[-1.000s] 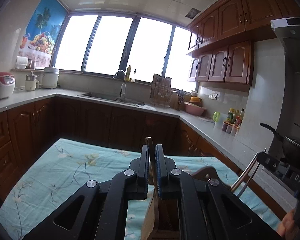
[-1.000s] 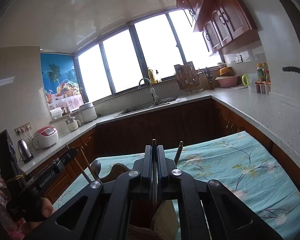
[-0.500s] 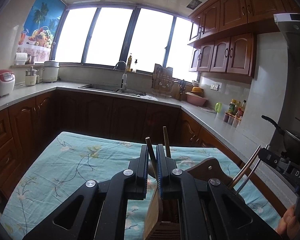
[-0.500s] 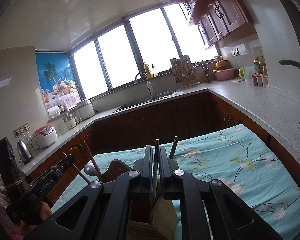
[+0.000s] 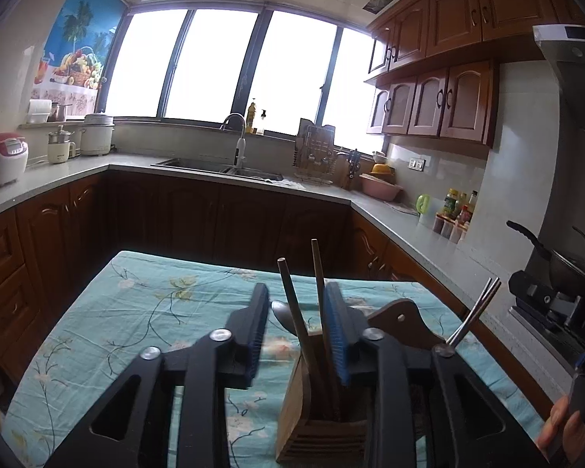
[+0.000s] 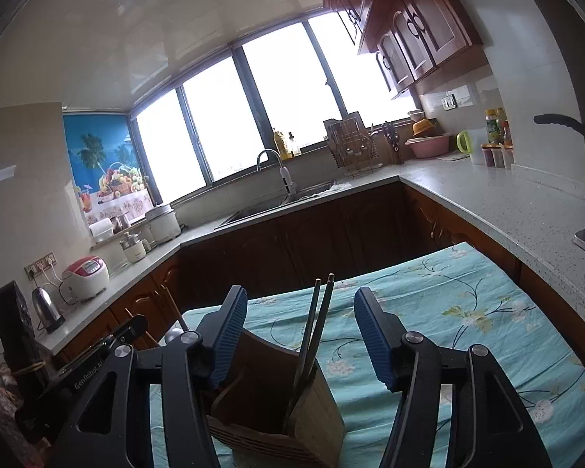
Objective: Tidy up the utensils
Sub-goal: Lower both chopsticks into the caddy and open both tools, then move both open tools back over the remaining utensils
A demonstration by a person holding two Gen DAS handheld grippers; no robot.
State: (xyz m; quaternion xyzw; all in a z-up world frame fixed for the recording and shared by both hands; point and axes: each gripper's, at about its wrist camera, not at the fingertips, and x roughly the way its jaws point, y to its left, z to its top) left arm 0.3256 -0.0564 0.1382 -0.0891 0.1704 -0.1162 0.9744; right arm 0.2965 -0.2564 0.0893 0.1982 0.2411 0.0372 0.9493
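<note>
A wooden utensil holder stands on the teal floral tablecloth. Two brown chopsticks lean upright in it, between the fingers of my open left gripper, which hold nothing. A spoon bowl shows just behind them. In the right wrist view the same holder carries two metal chopsticks standing free between the wide-open fingers of my right gripper. The metal pair also shows in the left wrist view, at the holder's right side.
The other hand-held gripper shows at the right edge of the left view and the left edge of the right view. Dark wood cabinets and a grey counter with sink, rice cooker and bottles ring the table.
Both grippers were shut on chopsticks over the holder and have opened. The chopsticks now stand loose in the holder. Both grippers have also pulled back slightly.
</note>
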